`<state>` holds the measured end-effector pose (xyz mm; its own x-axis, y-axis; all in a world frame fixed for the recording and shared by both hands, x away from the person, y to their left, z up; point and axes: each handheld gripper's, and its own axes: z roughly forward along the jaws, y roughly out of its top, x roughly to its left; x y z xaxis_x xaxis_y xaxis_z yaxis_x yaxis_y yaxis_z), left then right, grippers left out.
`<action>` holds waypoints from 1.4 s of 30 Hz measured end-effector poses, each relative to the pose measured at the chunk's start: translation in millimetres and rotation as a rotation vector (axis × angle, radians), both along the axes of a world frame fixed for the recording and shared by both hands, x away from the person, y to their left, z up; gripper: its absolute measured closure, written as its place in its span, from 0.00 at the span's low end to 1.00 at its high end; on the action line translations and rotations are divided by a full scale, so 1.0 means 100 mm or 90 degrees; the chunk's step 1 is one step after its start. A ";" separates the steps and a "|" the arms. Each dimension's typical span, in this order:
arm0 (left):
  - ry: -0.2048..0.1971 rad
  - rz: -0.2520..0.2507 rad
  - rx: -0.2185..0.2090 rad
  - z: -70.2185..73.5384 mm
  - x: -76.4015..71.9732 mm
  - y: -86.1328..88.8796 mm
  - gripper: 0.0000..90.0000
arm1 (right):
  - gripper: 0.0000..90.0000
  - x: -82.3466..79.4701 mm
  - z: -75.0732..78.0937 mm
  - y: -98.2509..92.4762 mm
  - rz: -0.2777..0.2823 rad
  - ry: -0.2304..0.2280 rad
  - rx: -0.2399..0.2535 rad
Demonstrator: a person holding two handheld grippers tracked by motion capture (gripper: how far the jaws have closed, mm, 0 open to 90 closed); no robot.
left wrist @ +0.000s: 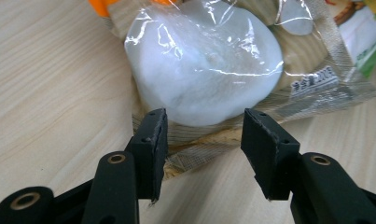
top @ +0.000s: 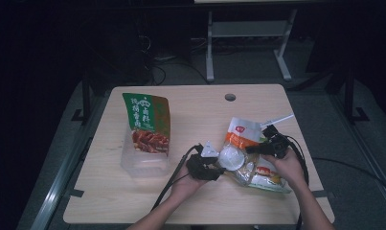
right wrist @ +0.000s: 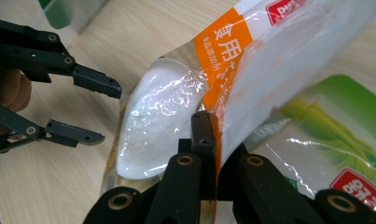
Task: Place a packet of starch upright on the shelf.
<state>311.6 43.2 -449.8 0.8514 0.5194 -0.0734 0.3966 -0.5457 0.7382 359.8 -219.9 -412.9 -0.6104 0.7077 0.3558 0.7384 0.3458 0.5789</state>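
Right gripper [right wrist: 212,140] is clamped on the edge of the orange-and-white bag [right wrist: 269,60], which lies on the table [top: 200,120] over a green-printed packet [right wrist: 335,140]. Left gripper [left wrist: 202,135] is half open, jaws just short of the bag's white lump [left wrist: 204,60], gripping nothing.

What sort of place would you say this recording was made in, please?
Probably a lab or workshop set up for recording. A bare light-wood table with a cable hole stands in a dark room, with a metal bench frame and loose floor cables behind it.
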 end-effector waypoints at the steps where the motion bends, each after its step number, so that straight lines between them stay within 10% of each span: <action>1: -0.002 -0.003 -0.004 0.01 -0.01 0.01 0.56 | 0.99 -0.01 0.02 0.01 0.003 -0.008 0.001; 27: -0.033 -0.043 -0.031 0.19 -0.53 0.44 0.45 | 1.00 -0.22 0.53 0.51 0.093 -0.141 -0.020; 42: -0.037 -0.032 -0.077 0.18 -0.59 0.60 0.38 | 1.00 -0.19 0.67 0.66 0.094 -0.182 -0.033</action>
<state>252.7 102.7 -432.1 0.8809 0.4660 -0.0834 0.3259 -0.4691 0.8208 340.9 -154.3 -345.5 -0.7782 0.6161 0.1214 0.4879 0.4715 0.7346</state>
